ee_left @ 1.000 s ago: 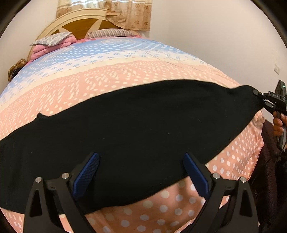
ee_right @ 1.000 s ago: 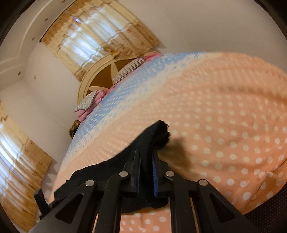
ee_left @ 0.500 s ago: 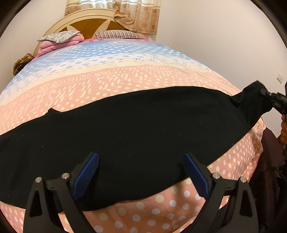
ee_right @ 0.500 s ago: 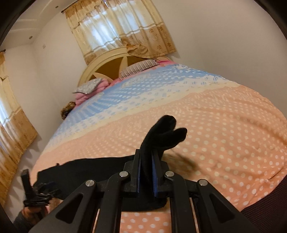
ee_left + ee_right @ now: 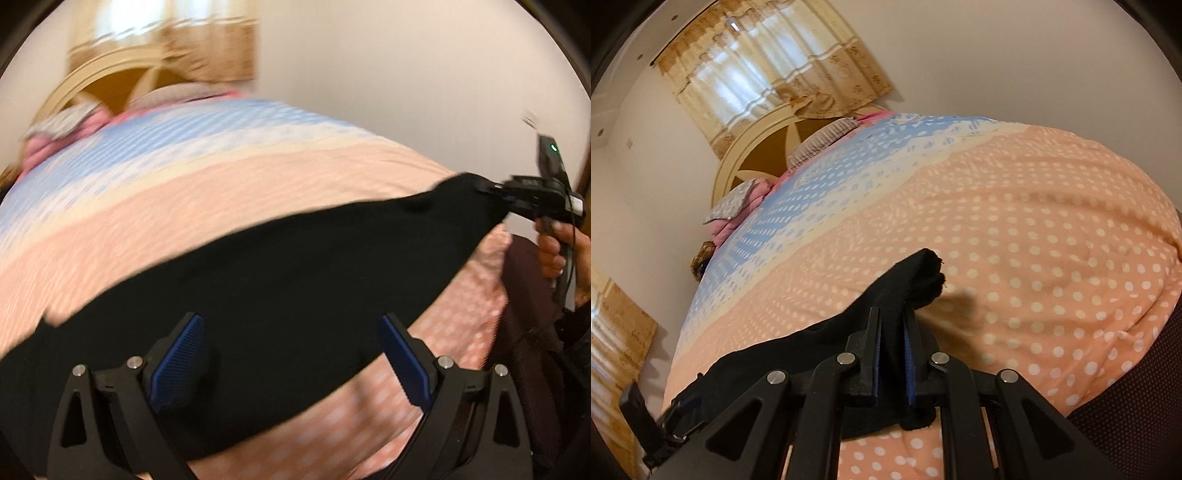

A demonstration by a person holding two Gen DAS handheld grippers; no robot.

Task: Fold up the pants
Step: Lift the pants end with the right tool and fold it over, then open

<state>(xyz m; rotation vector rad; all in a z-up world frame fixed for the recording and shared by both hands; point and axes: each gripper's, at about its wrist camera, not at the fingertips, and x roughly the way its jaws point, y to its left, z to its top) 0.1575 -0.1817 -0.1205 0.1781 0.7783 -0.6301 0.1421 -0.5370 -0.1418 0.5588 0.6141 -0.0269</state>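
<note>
The black, soft-knit pants (image 5: pixel 280 295) are lying stretched across the near part of the bed, over a quilted cover (image 5: pixel 1034 236) patterned in peach with white dots, a cream band and a pale blue band farther back. In the left wrist view the left gripper (image 5: pixel 291 354) is standing with its jaws wide apart, its blue ribbed pads (image 5: pixel 181 350) hovering over the dark cloth and pressing on nothing; the pants are filling the gap between them and running off toward 3 o'clock. There, at about 2 o'clock, the right gripper (image 5: pixel 491 192) is pinching one end of the fabric, a hand (image 5: pixel 557 251) wrapping its black handle. In the right wrist view the right gripper (image 5: pixel 891 350) is clamping tightly on a bunched fold of the pants (image 5: pixel 894 291), the rounded tip poking up past its fingers toward 12 o'clock. A curved cream and brown wooden headboard (image 5: pixel 768 147) is standing at the far end, under beige patterned curtains (image 5: pixel 768 62).
</note>
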